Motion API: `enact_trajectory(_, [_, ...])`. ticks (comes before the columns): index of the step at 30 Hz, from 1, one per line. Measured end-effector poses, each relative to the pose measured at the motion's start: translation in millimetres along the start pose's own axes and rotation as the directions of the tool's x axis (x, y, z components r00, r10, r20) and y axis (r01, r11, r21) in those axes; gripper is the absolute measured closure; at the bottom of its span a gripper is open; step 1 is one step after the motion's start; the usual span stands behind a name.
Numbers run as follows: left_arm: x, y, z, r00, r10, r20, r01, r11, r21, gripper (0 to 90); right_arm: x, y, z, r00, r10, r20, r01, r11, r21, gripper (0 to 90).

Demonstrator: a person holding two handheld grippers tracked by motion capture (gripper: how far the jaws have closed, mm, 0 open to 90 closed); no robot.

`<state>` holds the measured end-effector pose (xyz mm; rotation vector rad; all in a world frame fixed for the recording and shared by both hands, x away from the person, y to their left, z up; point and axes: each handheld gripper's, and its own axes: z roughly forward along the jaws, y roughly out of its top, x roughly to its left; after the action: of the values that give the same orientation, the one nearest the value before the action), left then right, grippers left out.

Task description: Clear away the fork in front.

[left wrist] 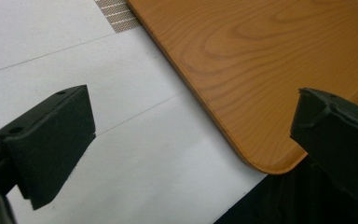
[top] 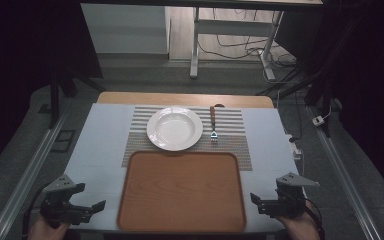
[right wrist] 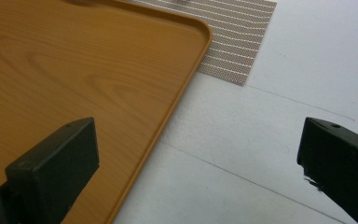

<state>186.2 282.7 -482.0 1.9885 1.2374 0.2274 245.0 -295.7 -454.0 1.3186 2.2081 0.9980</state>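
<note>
At the bottom of the high view both claws stand wide and empty, the left claw (top: pixel 96 209) at lower left and the right claw (top: pixel 256 201) at lower right, each just beside a near corner of the wooden tray (top: pixel 181 191) between them. The tray's long axis runs across the frame, so neither hand is nearer; each claw points inward at its side. Beyond the tray, on a striped placemat (top: pixel 235 134), sit a white plate (top: pixel 174 128) and a fork (top: pixel 213 124), handle pointing away. The table (top: pixel 97 150) is covered white; farther up, dim floor and cables.
</note>
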Motion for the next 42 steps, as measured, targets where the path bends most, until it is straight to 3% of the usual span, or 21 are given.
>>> enact_trajectory(22, [-0.2,0.4,1.3,1.0,0.0,0.001,0.0,0.9999,0.012,0.0,9.0,5.9,5.6,0.9972,-0.072,-0.018,0.072,0.997,0.011,0.0])
enact_trajectory(27, [0.0,0.5,1.5,1.0,-0.002,0.001,0.002,0.9999,0.013,0.0,10.0,8.3,10.2,0.9938,-0.096,-0.058,0.097,0.995,0.026,0.0])
enact_trajectory(42, [1.8,0.2,0.9,0.9998,-0.015,0.01,0.015,0.9999,0.005,0.0,22.5,22.6,23.8,0.9822,-0.175,-0.069,0.178,0.983,0.04,0.0])
